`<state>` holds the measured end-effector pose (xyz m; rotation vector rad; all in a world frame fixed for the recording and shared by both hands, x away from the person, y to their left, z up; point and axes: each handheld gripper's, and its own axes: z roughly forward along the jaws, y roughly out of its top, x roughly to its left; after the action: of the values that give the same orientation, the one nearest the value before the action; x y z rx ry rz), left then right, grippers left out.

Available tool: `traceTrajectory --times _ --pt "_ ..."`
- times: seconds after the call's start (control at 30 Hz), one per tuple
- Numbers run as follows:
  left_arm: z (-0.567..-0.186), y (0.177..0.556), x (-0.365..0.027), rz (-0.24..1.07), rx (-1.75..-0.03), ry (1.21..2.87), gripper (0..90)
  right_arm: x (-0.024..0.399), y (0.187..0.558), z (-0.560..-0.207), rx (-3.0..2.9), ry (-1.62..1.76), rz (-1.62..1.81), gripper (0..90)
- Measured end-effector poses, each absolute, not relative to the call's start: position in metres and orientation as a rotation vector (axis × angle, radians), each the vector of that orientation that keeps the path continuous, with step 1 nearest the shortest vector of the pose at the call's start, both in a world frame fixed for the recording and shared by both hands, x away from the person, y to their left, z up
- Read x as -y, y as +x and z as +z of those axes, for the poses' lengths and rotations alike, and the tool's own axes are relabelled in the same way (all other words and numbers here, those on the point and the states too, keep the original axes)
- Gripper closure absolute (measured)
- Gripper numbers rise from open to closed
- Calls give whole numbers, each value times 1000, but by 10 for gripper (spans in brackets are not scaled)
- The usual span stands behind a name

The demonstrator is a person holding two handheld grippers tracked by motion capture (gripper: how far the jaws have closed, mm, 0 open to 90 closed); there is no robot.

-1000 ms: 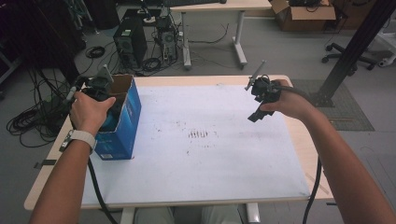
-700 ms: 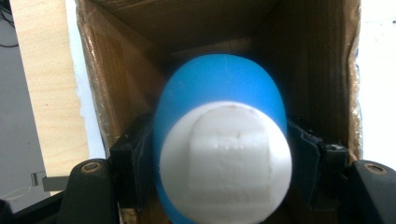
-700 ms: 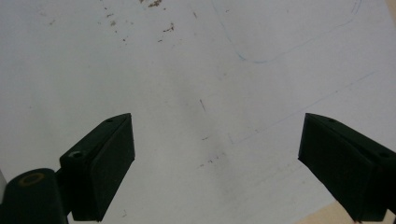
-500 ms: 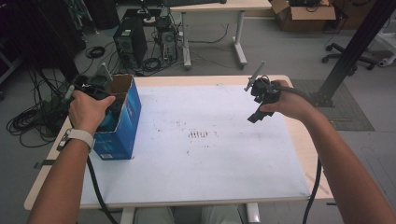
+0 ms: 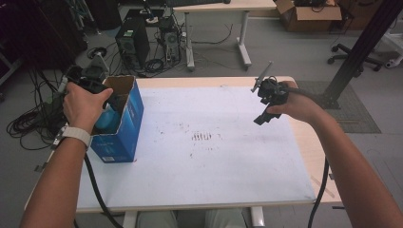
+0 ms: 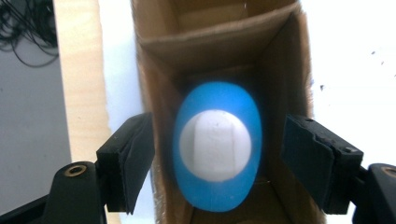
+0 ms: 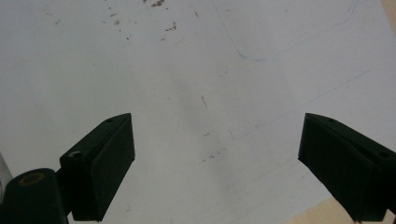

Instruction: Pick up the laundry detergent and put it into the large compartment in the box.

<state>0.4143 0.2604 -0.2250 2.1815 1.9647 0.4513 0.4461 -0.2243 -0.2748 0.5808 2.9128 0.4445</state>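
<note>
One blue bottle with a white cap sits upright down in the open cardboard box, seen cap-on from above in the left gripper view; it looks blurred there, so its finer details can't be read. The box stands at the left edge of the table, flaps up, which is why you must come at the bottle straight from overhead. Your left gripper hangs over the mouth of the box with its jaws spread wide, one on each side of the bottle and well clear of it, the left jaw looking to be outside the box wall; nothing is grasped. My reading: you are lined up either to reach for the bottle or to draw away from it, and the pictures do not settle which. Your left hand covers much of the box opening in the high view. Your right gripper is held above the bare white tabletop on the far right side, jaws fully apart and empty, likely parked out of the way so the left has room. Count: one bottle, one box, two grippers, both released. Beyond the table, one computer tower and cables on the floor.
</note>
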Motion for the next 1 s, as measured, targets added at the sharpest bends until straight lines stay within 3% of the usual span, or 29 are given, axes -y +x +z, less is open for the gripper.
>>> traceTrajectory --times 0.23,0.57,0.73,1.0 --pt "-194 404 -252 431 -1864 2165 273 225 444 -273 -2909 583 448 107" --pt "-148 378 -214 450 -1596 2297 267 223 441 -269 -2903 577 447 107" --pt "-140 366 -192 412 -1443 2368 280 223 438 -268 -2903 574 443 107" --pt "-142 349 -159 339 -1241 2489 198 222 435 -265 -2899 569 447 106"
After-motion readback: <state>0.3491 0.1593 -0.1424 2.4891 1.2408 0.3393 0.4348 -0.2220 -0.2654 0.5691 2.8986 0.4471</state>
